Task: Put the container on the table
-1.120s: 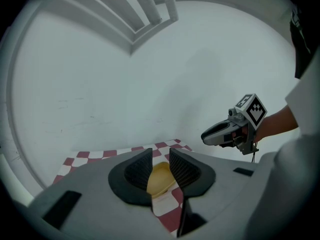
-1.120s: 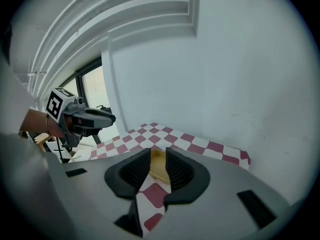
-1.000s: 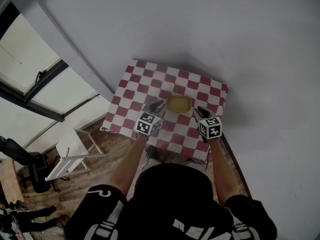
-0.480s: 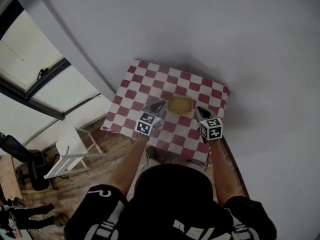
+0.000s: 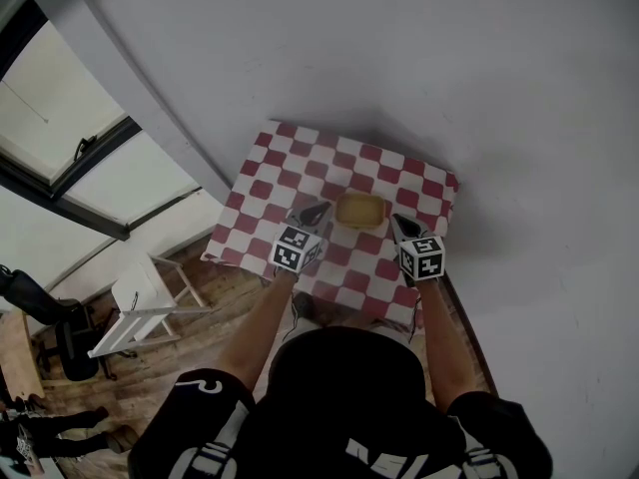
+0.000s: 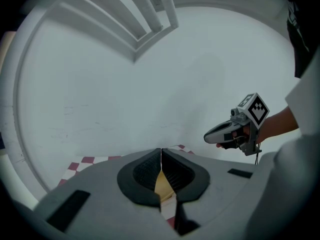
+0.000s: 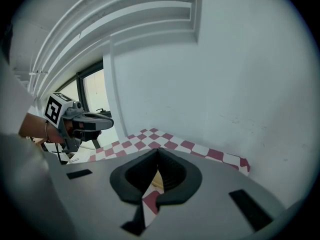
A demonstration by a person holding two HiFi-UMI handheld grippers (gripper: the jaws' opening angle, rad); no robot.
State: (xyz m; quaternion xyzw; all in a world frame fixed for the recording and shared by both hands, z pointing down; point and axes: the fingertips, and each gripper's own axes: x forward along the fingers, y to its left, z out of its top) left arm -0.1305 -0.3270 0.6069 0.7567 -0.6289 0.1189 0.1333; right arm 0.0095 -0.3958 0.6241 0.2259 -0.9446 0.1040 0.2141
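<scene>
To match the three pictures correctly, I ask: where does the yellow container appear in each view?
Head view: the container is near the middle of the picture, on the checked tablecloth.
Left gripper view: low centre, only a thin yellow sliver.
Right gripper view: low centre, again only a thin sliver.
Shared landmark: the red-and-white checked tablecloth, visible in all three views.

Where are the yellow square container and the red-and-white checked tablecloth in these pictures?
Yellow square container [image 5: 359,209]: head view, middle of its top.
Red-and-white checked tablecloth [image 5: 288,158]: head view, bare part near its far left corner.
</scene>
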